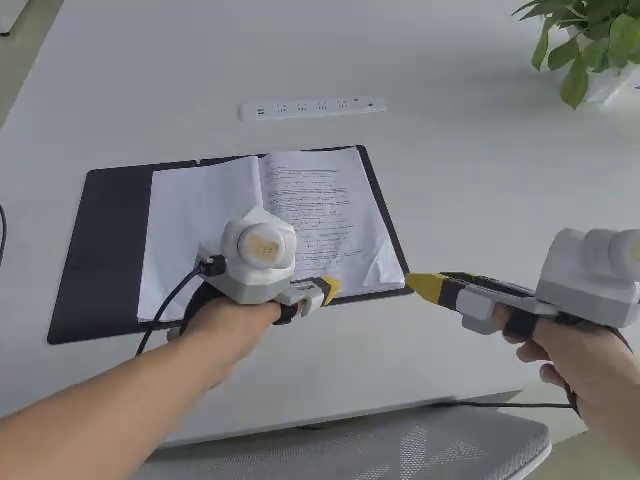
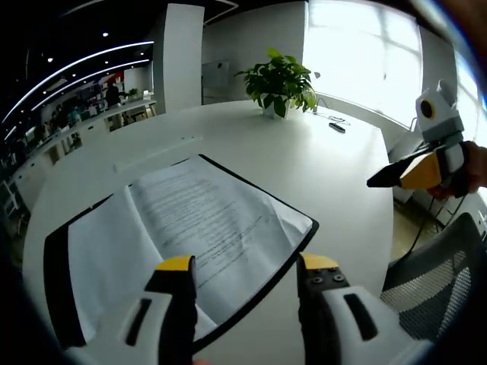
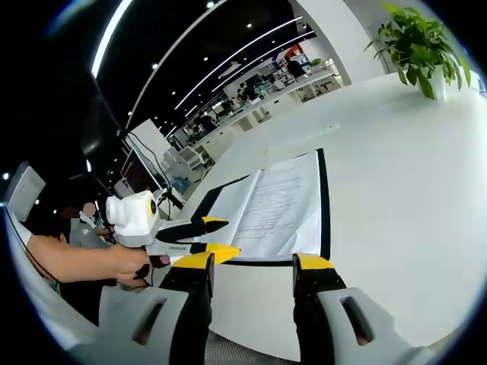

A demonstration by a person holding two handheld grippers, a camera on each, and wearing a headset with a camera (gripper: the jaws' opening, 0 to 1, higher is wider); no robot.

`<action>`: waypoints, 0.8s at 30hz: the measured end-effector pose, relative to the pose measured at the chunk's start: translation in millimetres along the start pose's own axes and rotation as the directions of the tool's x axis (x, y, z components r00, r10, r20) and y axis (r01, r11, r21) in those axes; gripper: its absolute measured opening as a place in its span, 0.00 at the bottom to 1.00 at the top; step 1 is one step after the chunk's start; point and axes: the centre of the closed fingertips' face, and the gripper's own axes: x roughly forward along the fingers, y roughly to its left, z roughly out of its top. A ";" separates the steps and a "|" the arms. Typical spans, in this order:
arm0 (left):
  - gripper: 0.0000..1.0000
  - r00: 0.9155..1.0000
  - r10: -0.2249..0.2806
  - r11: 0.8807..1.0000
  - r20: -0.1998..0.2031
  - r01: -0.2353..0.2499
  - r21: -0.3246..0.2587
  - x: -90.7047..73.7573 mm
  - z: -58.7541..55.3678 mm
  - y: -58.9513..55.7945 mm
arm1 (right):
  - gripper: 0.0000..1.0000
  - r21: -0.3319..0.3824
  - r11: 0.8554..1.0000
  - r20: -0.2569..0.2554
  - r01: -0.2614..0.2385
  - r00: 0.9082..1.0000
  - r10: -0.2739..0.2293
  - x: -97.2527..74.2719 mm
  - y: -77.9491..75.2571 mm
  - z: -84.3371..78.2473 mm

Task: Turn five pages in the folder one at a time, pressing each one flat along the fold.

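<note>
An open black folder (image 1: pixel 100 250) lies on the white table, its white printed pages (image 1: pixel 320 220) spread left and right of the fold. My left gripper (image 1: pixel 325 290) hovers over the folder's near edge, open, nothing between its fingers. In the left gripper view its yellow-tipped jaws (image 2: pixel 247 264) straddle the near right corner of the right page (image 2: pixel 205 220). My right gripper (image 1: pixel 425 285) is off the folder's near right corner, open and empty, pointing left. The right gripper view shows its jaws (image 3: pixel 256 262) apart, the folder (image 3: pixel 281 205) beyond and the left gripper (image 3: pixel 217 237) at left.
A white power strip (image 1: pixel 312 107) lies behind the folder. A potted plant (image 1: pixel 590 45) stands at the far right corner of the table. A grey chair (image 1: pixel 400 445) sits below the table's near edge. Cables trail from both grippers.
</note>
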 end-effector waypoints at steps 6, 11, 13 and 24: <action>0.52 1.000 0.014 1.000 -0.017 -0.014 0.009 25.6 -4.1 -1.3 | 0.41 0.025 1.000 0.005 -0.003 1.000 0.003 13.7 -8.2 -0.3; 0.53 1.000 0.025 1.000 -0.008 -0.025 0.002 43.3 -4.1 -3.6 | 0.42 0.042 0.999 0.025 -0.003 1.000 0.002 24.5 -15.2 4.9; 0.53 0.999 0.035 0.999 -0.006 -0.035 0.008 48.2 -4.5 -3.5 | 0.42 0.054 0.999 0.029 -0.002 1.000 0.000 28.5 -18.3 6.4; 0.49 0.997 0.064 0.997 -0.048 -0.061 0.055 55.4 -18.3 -1.4 | 0.41 0.077 0.997 0.023 0.005 1.000 -0.007 43.8 -31.0 5.1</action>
